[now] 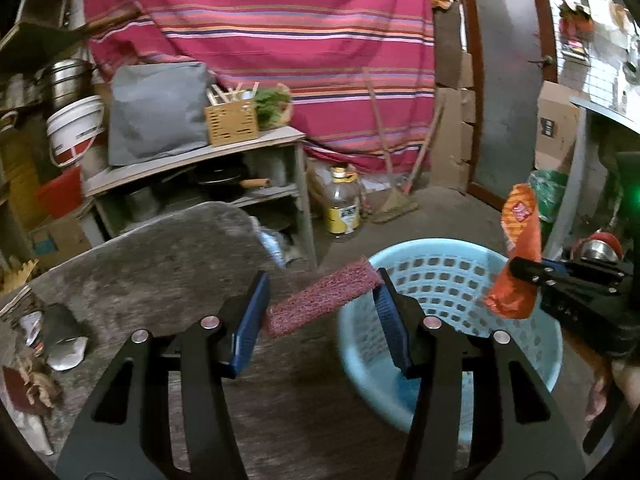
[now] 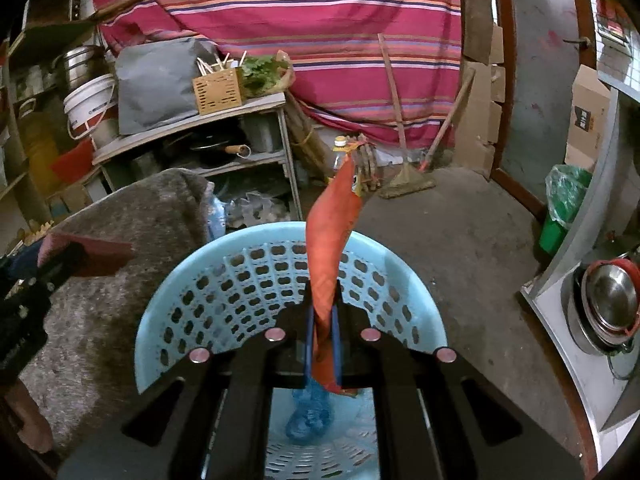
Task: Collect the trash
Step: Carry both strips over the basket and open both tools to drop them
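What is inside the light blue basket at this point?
In the light blue basket a crumpled blue plastic piece lies on the bottom. The right gripper, shut on the orange wrapper, hangs over it and hides part of the floor, so more may lie unseen.

Striped curtain [image 1: 280, 40] behind wooden shelf [image 1: 192, 160]; on shelf grey bag [image 1: 156, 112], slotted wooden box [image 1: 232, 122]. White bucket [image 1: 76, 128] left of shelf, oil bottle [image 1: 342, 204] and broom [image 1: 392, 200] right.
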`<state>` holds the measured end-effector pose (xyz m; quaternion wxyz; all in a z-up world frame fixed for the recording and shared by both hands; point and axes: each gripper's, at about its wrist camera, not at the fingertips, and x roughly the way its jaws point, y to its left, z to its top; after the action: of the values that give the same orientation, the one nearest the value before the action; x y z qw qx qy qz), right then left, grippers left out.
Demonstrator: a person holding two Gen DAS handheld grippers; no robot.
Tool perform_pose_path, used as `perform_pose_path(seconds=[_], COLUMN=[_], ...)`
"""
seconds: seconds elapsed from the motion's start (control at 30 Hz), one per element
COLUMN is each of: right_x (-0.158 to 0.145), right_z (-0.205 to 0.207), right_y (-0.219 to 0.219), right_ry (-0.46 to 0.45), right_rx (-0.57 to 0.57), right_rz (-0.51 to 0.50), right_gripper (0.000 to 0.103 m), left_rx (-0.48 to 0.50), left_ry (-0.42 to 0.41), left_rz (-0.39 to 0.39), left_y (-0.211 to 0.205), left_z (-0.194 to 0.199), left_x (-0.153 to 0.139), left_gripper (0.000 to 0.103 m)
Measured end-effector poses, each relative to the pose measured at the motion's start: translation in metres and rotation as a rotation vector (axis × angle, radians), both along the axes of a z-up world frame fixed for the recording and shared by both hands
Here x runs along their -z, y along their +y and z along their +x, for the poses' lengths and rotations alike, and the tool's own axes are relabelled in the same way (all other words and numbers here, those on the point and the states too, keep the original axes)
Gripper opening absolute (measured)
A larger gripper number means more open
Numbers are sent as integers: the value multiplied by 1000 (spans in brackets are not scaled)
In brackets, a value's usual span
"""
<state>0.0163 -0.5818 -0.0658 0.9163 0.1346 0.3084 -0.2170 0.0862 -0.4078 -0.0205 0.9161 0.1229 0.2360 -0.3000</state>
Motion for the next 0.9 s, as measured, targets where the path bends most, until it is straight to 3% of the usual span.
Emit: perform_pose_path(seconds=[0.43, 0.5, 0.63, 0.9], right_x=[5, 5, 6, 9], right_z=[-7, -6, -3, 7], right_y=[-14, -13, -11, 0], right_ry=[6, 9, 19, 39], right_rx=[27, 27, 30, 12], right_rz=[13, 11, 6, -17], right_gripper=[7, 7, 7, 7], left_rx=[94, 90, 75, -10], left_ry=[20, 21, 35, 31], left_rz=[21, 25, 18, -11], left_y=[-47, -47, -43, -4], left_z=[0, 2, 7, 14], left_x=[2, 5, 8, 8], left_gripper=[54, 61, 66, 84])
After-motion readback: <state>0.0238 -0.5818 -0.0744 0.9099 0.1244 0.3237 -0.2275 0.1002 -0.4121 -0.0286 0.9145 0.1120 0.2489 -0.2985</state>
